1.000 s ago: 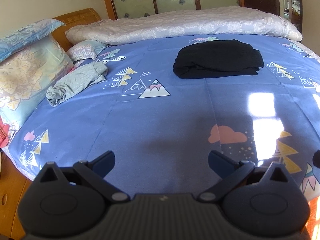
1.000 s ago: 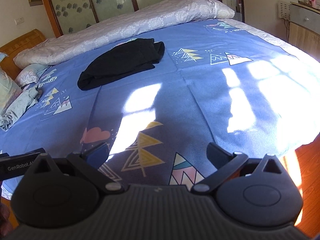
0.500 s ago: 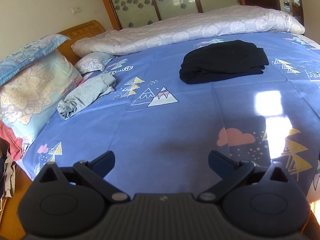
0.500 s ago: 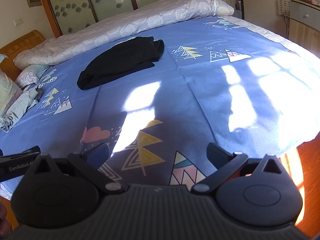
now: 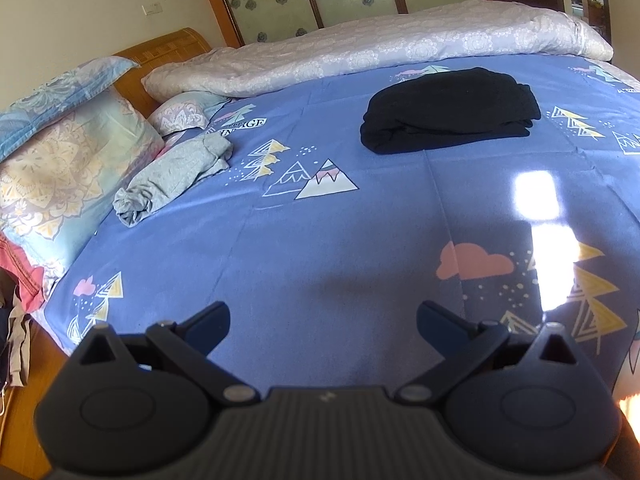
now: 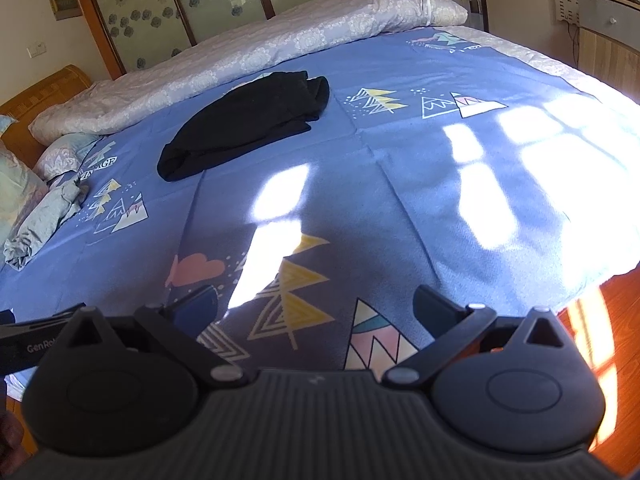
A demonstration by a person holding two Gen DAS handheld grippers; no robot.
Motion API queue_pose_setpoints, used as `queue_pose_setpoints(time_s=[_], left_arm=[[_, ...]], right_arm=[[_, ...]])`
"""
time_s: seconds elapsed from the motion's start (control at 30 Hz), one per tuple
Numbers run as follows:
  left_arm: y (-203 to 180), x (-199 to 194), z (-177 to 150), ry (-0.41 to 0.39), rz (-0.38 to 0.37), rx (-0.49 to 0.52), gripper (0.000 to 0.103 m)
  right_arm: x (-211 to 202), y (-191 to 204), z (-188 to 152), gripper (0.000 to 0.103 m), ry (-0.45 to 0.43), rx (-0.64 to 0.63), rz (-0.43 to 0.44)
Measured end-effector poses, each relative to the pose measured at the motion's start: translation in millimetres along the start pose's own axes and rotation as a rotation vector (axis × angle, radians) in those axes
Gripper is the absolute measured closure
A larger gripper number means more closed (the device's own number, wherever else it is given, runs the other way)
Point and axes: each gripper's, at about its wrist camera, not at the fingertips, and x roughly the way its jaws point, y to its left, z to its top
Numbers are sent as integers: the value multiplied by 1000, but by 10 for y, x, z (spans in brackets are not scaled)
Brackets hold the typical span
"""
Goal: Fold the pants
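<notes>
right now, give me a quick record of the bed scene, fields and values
pants: black pants, folded in a compact stack on the blue bedsheet
left gripper: open, empty, over the near edge of the bed
right gripper: open, empty, apart from the pants
other cloth: grey garment, crumpled by the pillows
far side: rolled duvet

I see a bed (image 5: 320,240) with blue patterned sheet, a rolled quilt (image 5: 380,48) along its far side, stacked pillows (image 5: 60,160) and a crumpled grey garment (image 5: 172,174) near the headboard (image 5: 160,46).
</notes>
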Motion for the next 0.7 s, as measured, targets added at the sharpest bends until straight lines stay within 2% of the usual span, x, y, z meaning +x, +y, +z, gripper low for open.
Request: queue_pose_setpoints(time_s=[0.7], left_arm=[[-21,44,-23,26,-43,14,0]], right_arm=[[24,-42,-5,0,21,18,16]])
